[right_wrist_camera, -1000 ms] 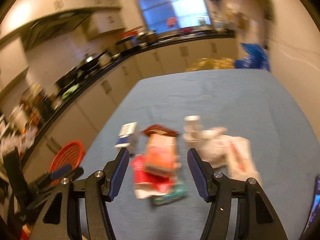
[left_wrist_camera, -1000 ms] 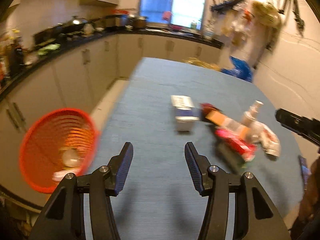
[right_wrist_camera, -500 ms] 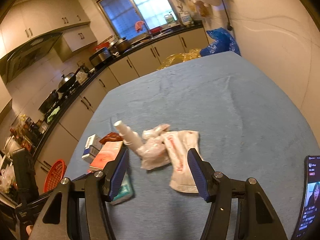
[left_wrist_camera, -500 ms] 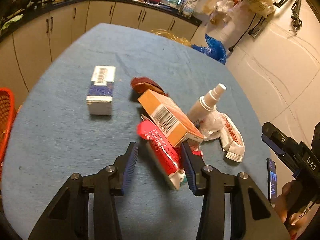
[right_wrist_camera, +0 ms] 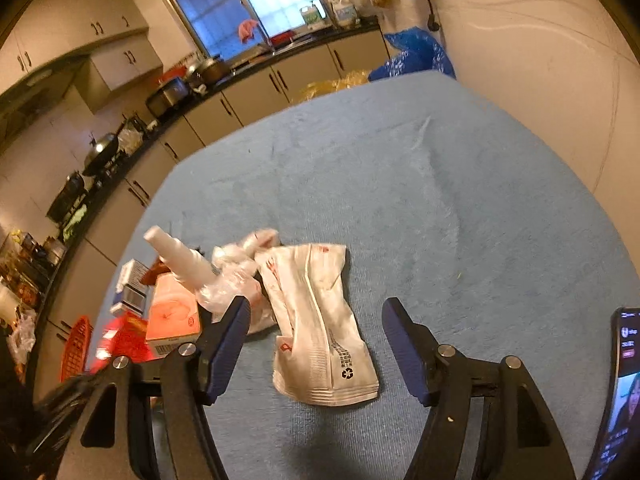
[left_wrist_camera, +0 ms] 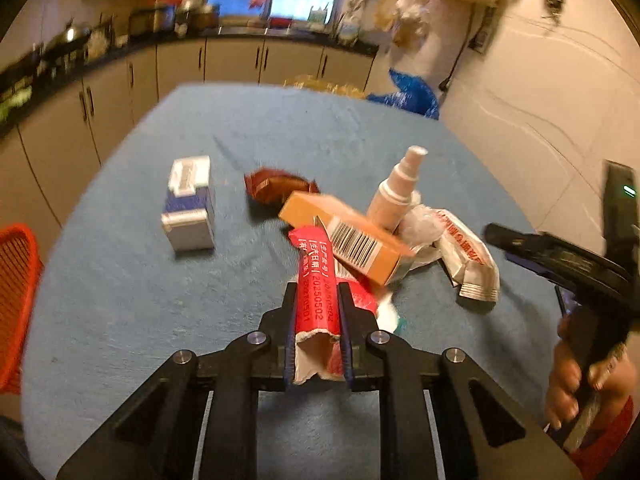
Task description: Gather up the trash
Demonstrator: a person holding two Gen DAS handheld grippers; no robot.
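The left gripper [left_wrist_camera: 317,312] is pinched on a red wrapper [left_wrist_camera: 314,300], whose torn white end sticks back between the blue pads while its far end runs under the orange box [left_wrist_camera: 347,236]; that box is the landmark for the rest of the pile on the blue table [left_wrist_camera: 140,300]. Whatever lies beneath the wrapper is mostly covered, only a scrap of white and teal showing beside the right pad. Leaning on the box's far right side is a white spray bottle [left_wrist_camera: 398,190], its base buried in crumpled clear plastic [left_wrist_camera: 420,228]. Right of the box lies a white pouch [right_wrist_camera: 320,320] with red print too blurred to read in the left view. Behind the box sits a dark red packet [left_wrist_camera: 276,186], partly masked by it, and well left of the box stands a blue and white carton [left_wrist_camera: 188,204]. Far left, past the table's edge, an orange basket [left_wrist_camera: 16,276] is cut off by the frame. The right gripper [right_wrist_camera: 316,344] is spread wide, holding nothing, its fingers straddling the pouch; a phone [right_wrist_camera: 618,392] at the right edge is cropped
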